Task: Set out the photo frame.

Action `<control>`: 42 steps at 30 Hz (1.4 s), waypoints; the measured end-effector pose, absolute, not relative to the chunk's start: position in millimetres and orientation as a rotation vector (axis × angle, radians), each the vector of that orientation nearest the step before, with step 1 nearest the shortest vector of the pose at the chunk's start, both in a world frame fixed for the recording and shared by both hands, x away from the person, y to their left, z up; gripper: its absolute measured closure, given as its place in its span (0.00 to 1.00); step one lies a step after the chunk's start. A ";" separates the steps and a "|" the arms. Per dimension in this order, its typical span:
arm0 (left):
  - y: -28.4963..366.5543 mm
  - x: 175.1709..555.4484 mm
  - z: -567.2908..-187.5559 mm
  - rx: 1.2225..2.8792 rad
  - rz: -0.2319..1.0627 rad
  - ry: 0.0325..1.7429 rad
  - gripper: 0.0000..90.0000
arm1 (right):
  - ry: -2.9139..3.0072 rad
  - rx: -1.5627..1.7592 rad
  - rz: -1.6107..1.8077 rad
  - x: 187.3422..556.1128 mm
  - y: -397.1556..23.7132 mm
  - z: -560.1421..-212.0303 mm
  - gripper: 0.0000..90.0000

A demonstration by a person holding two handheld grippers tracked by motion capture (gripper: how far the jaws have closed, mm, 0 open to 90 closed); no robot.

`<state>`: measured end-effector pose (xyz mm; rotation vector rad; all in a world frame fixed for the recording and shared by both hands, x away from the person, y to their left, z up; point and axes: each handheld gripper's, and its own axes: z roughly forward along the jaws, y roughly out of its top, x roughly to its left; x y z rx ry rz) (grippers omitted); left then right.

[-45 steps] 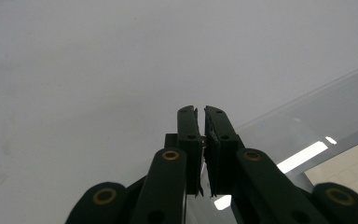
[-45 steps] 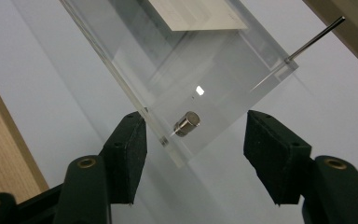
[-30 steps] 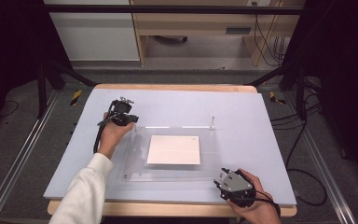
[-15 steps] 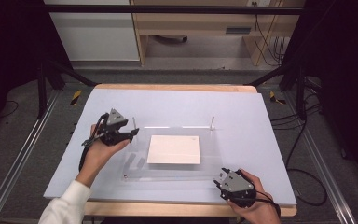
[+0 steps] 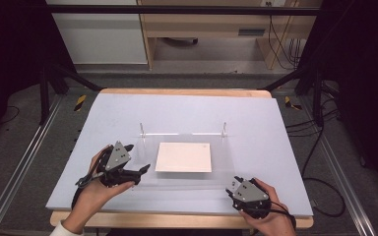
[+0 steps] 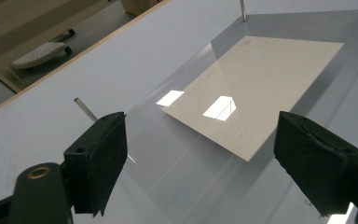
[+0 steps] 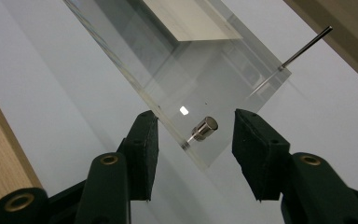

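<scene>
— On the table (image 5: 187, 108)?
— Pale grey mat across a wooden top, wood showing along the near and far edges. In the middle, a clear plastic sheet (image 5: 187, 162) lying flat, raised slightly on short metal pegs at its corners. Under or on it, cannot tell which, a cream sheet of paper (image 5: 183, 157), roughly centred.

— Left gripper (image 5: 137, 172)?
— Held in the left hand (image 5: 96, 184) near the sheet's left edge, toward the near-left corner of the table, jaws pointing right at the plastic. Jaws wide apart in the left gripper view (image 6: 200, 158), nothing between them but the glossy plastic sheet (image 6: 261, 121) and the paper (image 6: 256, 88) beyond. One thin metal peg (image 6: 86, 109) just beside the left jaw, another peg (image 6: 244, 9) at the far corner.

— Right gripper (image 5: 234, 187)?
— Held in the right hand (image 5: 270, 216) by the near edge of the table, just off the sheet's near-right corner. Jaws parted in the right gripper view (image 7: 196, 149), gripping nothing. Between them, and a little ahead, the corner of the plastic sheet (image 7: 186, 93) with a small round metal stud (image 7: 204, 127) fixed through it. Pads not touching stud or plastic, as far as can be judged. Another thin peg (image 7: 303, 46) at the next corner; wooden table edge (image 7: 4, 149) at the left of that view.

— Anything touching the paper?
— No; both grippers well apart from it.
</scene>
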<state>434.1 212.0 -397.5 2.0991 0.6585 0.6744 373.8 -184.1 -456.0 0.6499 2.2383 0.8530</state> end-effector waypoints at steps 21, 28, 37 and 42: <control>200.0 393.0 -428.5 2.266 0.695 0.444 0.14 | 2.221 0.675 0.874 373.7 -185.1 -453.3 0.57; 195.5 391.7 -436.0 2.314 0.701 0.391 0.17 | 2.213 0.696 0.898 374.2 -186.0 -451.0 0.57; 189.7 393.5 -442.8 2.358 0.752 0.339 0.31 | 2.201 0.711 0.924 375.0 -187.4 -448.2 0.57; 191.9 396.9 -442.4 2.348 0.769 0.355 0.46 | 2.198 0.716 0.926 375.1 -187.7 -447.4 0.57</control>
